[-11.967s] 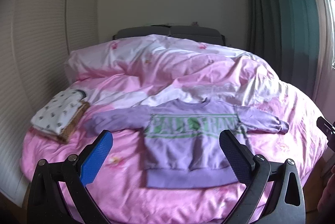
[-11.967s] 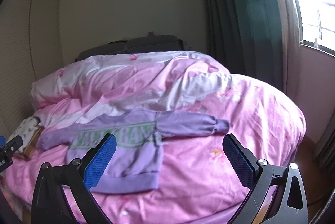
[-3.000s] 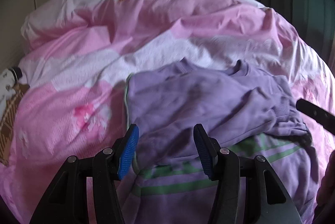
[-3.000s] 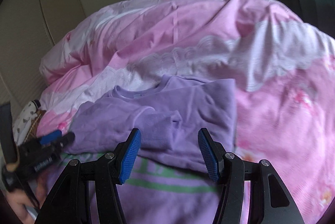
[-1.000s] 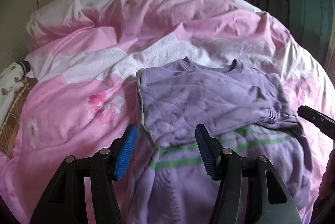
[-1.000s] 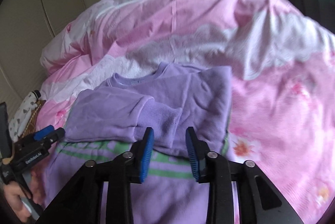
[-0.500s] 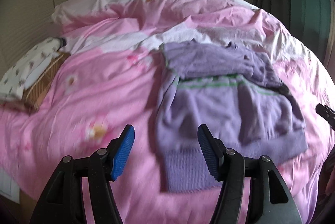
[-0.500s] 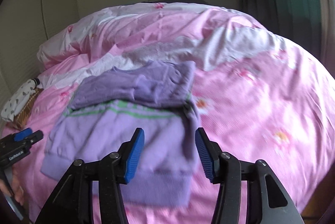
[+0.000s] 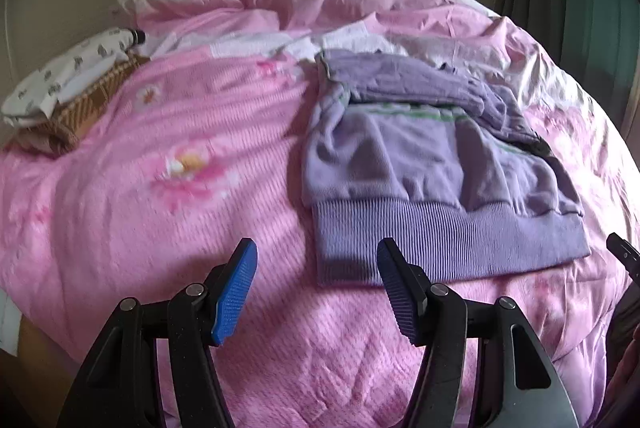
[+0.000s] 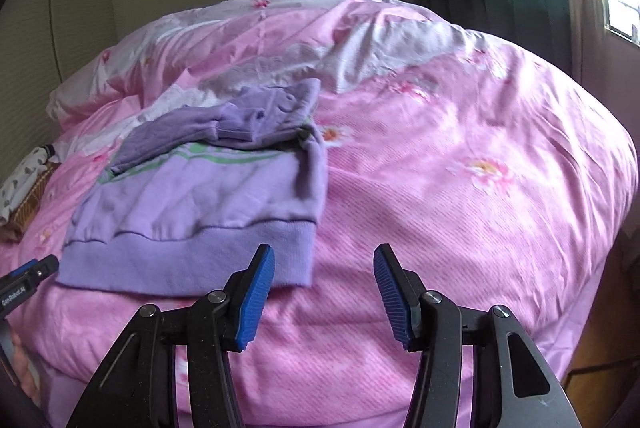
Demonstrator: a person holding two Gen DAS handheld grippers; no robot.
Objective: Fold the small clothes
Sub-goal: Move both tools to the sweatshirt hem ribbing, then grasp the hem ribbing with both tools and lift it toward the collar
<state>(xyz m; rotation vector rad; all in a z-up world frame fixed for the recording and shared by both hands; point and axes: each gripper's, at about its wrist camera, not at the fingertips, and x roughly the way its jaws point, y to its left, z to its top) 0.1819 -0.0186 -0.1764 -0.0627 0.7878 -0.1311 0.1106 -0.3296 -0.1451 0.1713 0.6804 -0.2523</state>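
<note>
The purple sweatshirt (image 9: 432,184) lay on the pink duvet (image 9: 160,188), sleeves folded across its chest. Left gripper (image 9: 316,292) and right gripper (image 10: 324,292) hovered near its hem, jaws open and empty

- The green lettering on the purple sweatshirt (image 9: 424,164) is largely covered by the sleeves folded across its chest; only thin green strips are seen.
- The right gripper (image 9: 624,254) is cut off by the right edge of the left wrist view; its jaws are not shown there.
- The left gripper (image 10: 28,276) is clipped at the left edge of the right wrist view.
- The folded patterned cloth (image 10: 20,180) is cropped at the left edge, its print too small to be made out.
</note>
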